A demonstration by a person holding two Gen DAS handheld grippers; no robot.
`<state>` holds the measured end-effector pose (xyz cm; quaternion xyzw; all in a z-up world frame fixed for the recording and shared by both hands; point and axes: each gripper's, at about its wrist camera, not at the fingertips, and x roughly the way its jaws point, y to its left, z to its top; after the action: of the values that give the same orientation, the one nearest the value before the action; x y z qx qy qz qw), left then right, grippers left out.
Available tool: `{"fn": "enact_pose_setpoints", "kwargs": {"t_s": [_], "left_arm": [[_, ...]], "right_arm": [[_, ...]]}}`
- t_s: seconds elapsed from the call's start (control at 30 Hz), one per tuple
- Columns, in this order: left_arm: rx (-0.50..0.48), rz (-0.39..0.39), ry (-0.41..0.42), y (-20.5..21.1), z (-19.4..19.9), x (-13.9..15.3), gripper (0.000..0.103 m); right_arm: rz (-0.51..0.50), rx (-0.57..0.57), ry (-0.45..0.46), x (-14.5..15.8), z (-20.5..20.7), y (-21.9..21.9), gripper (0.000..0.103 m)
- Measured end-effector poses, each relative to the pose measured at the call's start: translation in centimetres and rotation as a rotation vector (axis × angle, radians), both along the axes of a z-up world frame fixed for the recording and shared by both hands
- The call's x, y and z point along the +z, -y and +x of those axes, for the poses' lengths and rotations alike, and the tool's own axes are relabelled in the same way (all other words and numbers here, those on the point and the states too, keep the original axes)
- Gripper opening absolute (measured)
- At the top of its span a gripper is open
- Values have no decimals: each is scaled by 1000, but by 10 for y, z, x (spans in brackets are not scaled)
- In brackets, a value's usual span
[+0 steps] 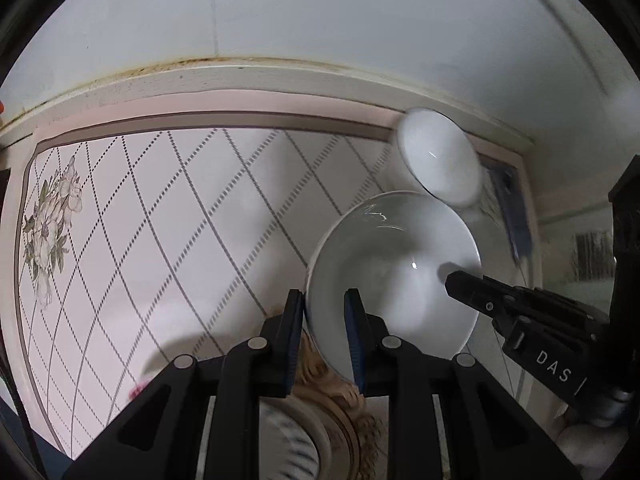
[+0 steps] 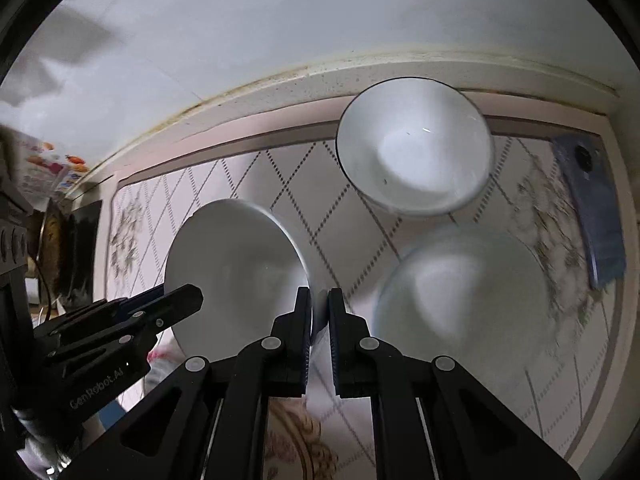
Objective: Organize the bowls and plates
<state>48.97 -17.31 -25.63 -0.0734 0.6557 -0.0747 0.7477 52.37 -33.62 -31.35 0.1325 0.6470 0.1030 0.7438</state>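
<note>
A white plate [image 1: 394,276] is held above the tablecloth; my left gripper [image 1: 324,312] is shut on its left rim. My right gripper [image 2: 320,308] is shut on the opposite rim of the same plate [image 2: 236,264]; its fingers [image 1: 472,288] reach in from the right in the left wrist view. A white bowl [image 2: 414,148] stands at the back of the table and also shows in the left wrist view [image 1: 438,156]. A second white plate [image 2: 464,304] lies on the cloth to the right of my right gripper.
A patterned tablecloth [image 1: 160,220] covers the table, with the wall close behind. A blue phone [image 2: 592,204] lies at the far right. A gold-rimmed plate [image 1: 344,412] lies below the grippers. Packets [image 2: 44,164] sit at the far left.
</note>
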Motion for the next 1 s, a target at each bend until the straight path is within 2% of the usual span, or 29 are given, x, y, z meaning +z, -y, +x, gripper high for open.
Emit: {"fn": "enact_pose_setpoints", "kwargs": {"t_s": [0.17, 0.33, 0.53, 0.77, 1.0], "left_arm": [[-63, -24, -1, 29, -37, 10, 19], [-118, -46, -41, 55, -68, 0, 19], [-168, -34, -96, 83, -92, -29, 19], [-208, 8, -132, 101, -102, -57, 19], [-217, 27, -134, 108, -103, -68, 19]], "right_arm": [[0, -2, 2, 22, -49, 22, 10], [-11, -28, -29, 24, -101, 49, 10], [-30, -74, -86, 0, -150, 75, 10], [-17, -115, -149, -40, -181, 92, 9], [-7, -131, -174, -56, -201, 100, 10]]}}
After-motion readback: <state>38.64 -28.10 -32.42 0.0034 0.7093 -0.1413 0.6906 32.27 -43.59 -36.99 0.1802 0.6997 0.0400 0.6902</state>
